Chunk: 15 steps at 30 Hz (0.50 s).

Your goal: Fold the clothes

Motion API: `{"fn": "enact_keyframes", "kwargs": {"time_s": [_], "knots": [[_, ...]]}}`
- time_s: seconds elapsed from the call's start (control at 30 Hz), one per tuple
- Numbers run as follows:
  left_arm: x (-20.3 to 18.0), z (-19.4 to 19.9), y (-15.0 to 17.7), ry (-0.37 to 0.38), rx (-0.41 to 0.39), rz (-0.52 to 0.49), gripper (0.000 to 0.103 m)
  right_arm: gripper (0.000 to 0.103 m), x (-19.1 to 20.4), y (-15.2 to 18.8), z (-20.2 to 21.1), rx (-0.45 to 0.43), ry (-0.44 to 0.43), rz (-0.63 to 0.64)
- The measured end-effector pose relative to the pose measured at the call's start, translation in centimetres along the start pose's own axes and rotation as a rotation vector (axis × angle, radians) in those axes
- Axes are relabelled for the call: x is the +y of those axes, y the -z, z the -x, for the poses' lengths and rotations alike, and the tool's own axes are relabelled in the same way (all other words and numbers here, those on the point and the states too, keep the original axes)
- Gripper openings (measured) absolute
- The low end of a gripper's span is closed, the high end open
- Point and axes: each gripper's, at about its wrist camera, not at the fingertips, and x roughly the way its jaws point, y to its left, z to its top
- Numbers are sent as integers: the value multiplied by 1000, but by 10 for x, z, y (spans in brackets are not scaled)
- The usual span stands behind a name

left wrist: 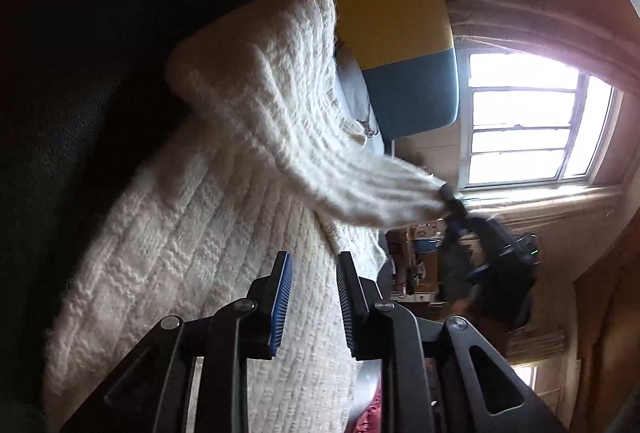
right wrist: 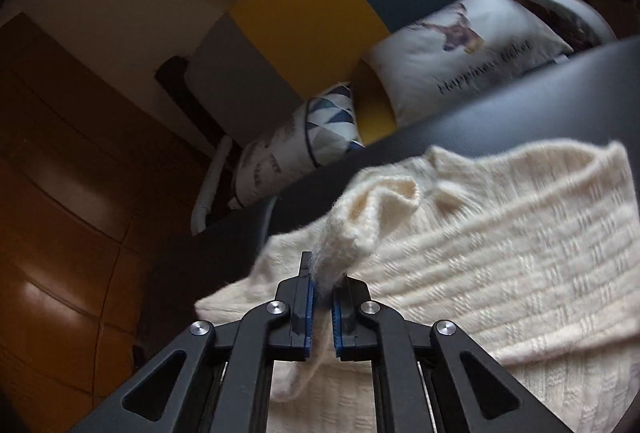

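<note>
Sweater (left wrist: 192,241), cream and fluffy, spread on dark table (right wrist: 440,121), one sleeve (left wrist: 288,105) pulled up off the rest. Right claw (right wrist: 325,283) pinched tight on end of sleeve, wool bunched between its blue pads (right wrist: 307,309). Same claw seen from left camera too (left wrist: 450,199), gripping the sleeve tip in front of bright window (left wrist: 524,121). Left claw (left wrist: 314,297) partly open, nothing between its fingers, held over the flat body of the sweater, not touching as far as can be seen. Chair (right wrist: 320,1) behind the table, yellow and blue and grey. White pillow (right wrist: 472,61) on the chair with a deer picture and curly black writing, first word reads "Happiness", rest too blurry to read. Second pillow (right wrist: 316,137) just beside it, with blue triangles. Brown wooden floor (right wrist: 60,193) on the left. No brand names or tags to read on sweater or claws.
</note>
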Motion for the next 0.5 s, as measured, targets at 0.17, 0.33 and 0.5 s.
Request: {"fn": "enact_keyframes", "kwargs": {"time_s": [0.17,0.33,0.5], "knots": [[-7,-11,-23,-42,-60,20,21,8,68,-44,31,-54,-67,142],[-13,-20,-57,-80,-115,59,21,8,94,-73,67,-140,-109,199],[6,-14,-76,-109,-184,150,21,8,59,-80,99,-208,-68,186]]}}
